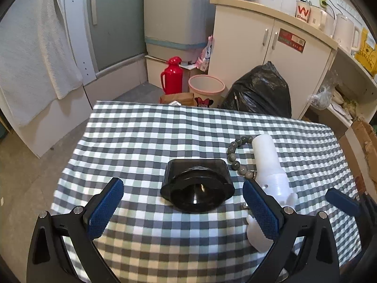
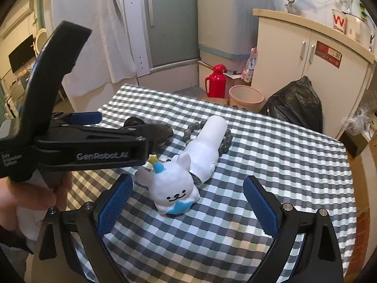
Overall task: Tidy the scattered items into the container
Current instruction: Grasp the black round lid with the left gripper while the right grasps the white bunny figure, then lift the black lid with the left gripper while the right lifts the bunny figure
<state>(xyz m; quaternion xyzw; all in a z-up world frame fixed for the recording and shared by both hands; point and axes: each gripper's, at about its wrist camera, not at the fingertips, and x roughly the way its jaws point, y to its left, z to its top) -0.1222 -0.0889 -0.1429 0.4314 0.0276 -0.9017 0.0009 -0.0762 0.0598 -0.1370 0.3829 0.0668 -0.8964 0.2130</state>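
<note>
2 close, forward-facing views, shared table [image 1: 165, 129]

Bench [image 1: 146, 127] covered in grey-and-white checked cloth. Beyond its far edge, on the floor: red thermos jug [image 1: 171, 75], pink-rimmed waste bin [image 1: 206, 89] just beside it, full black rubbish bag [image 1: 259, 89] against cream cupboard [image 1: 268, 44]. Grey washing machine [image 1: 179, 11] behind the jug. White towel [image 1: 30, 54] hanging at left. White kettles [image 1: 344, 31] and printed cup [image 1: 302, 11] on the cupboard top.

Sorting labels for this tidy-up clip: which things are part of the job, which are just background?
Job: black container; bead bracelet; white cat-headed toy.

Background: red thermos; pink bin; black rubbish bag.
</note>
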